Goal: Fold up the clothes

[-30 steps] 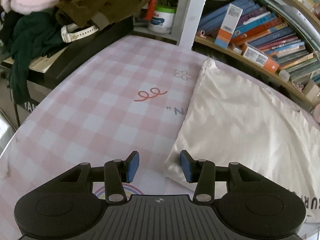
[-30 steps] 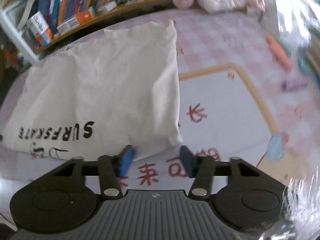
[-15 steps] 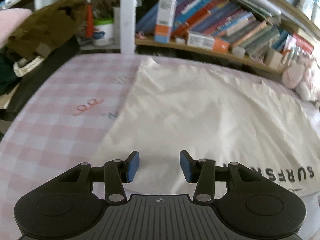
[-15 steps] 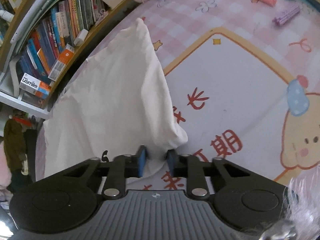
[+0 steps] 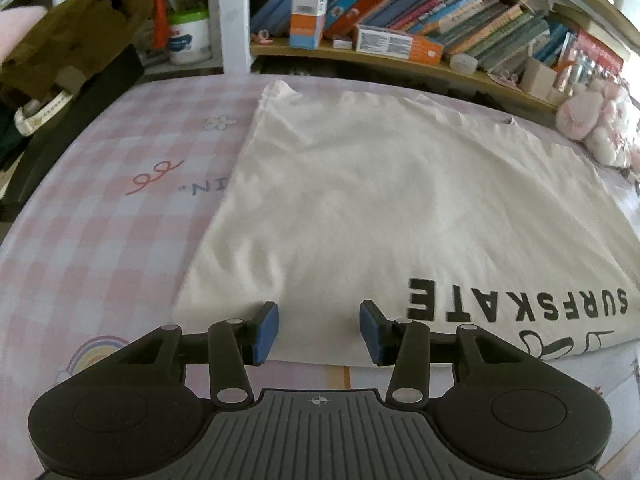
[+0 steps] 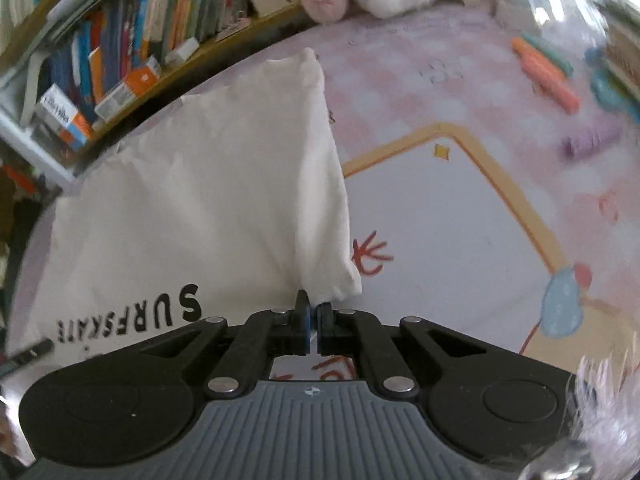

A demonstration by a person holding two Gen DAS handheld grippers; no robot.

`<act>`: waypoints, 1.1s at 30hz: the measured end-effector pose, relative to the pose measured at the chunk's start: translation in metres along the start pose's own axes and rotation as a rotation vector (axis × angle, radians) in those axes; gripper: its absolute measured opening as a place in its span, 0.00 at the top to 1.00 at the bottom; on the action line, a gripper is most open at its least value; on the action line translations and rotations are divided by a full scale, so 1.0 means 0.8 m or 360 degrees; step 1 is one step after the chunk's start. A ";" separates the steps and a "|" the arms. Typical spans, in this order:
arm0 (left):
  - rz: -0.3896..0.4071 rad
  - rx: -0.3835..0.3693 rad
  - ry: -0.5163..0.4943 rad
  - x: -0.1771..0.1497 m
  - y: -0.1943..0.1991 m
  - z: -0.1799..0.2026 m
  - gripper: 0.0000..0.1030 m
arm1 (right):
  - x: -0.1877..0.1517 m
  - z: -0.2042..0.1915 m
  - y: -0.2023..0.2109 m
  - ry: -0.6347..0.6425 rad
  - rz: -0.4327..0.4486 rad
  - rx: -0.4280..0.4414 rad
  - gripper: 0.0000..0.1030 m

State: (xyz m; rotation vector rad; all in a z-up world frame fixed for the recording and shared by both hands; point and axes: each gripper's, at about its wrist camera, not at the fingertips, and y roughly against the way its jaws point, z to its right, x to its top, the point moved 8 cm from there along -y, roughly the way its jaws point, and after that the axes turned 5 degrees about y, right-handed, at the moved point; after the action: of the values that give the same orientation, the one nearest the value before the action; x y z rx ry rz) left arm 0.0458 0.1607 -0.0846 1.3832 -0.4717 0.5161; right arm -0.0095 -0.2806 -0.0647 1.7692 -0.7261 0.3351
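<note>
Cream cotton T-shirt (image 6: 208, 200) corner pinched by right hand-held gripper (image 6: 313, 317)

The left claw (image 5: 319, 328) is wide open. Its two blue pads (image 5: 266, 333) stand far apart, with a big gap between them. It points forward and sits low, just above the near edge of the white shirt (image 5: 400, 208), and it holds nothing.

The right claw (image 6: 313, 322) is pinched tight. Its two black fingers (image 6: 301, 312) are pressed almost together, with only a thin slit left. A bit of the shirt's corner is squeezed between the tips. This claw also points forward and sits low, near the bed (image 6: 440, 216).
</note>
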 end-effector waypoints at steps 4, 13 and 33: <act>0.0037 0.0030 0.0069 0.004 0.011 -0.007 0.57 | -0.005 0.010 -0.016 0.0071 -0.0059 -0.0062 0.97; 0.0107 0.0249 0.0241 0.001 0.038 -0.043 0.57 | -0.001 -0.005 -0.011 0.0293 -0.0059 -0.0020 0.91; 0.0119 0.0188 0.1072 -0.019 0.047 -0.066 0.63 | 0.005 -0.019 0.016 0.0715 0.0173 -0.0100 0.41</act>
State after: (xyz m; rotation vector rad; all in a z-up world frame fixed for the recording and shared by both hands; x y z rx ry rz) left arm 0.0122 0.2160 -0.0707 1.2141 0.0580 1.0343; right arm -0.0122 -0.2701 -0.0477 1.5223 -0.5022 0.7469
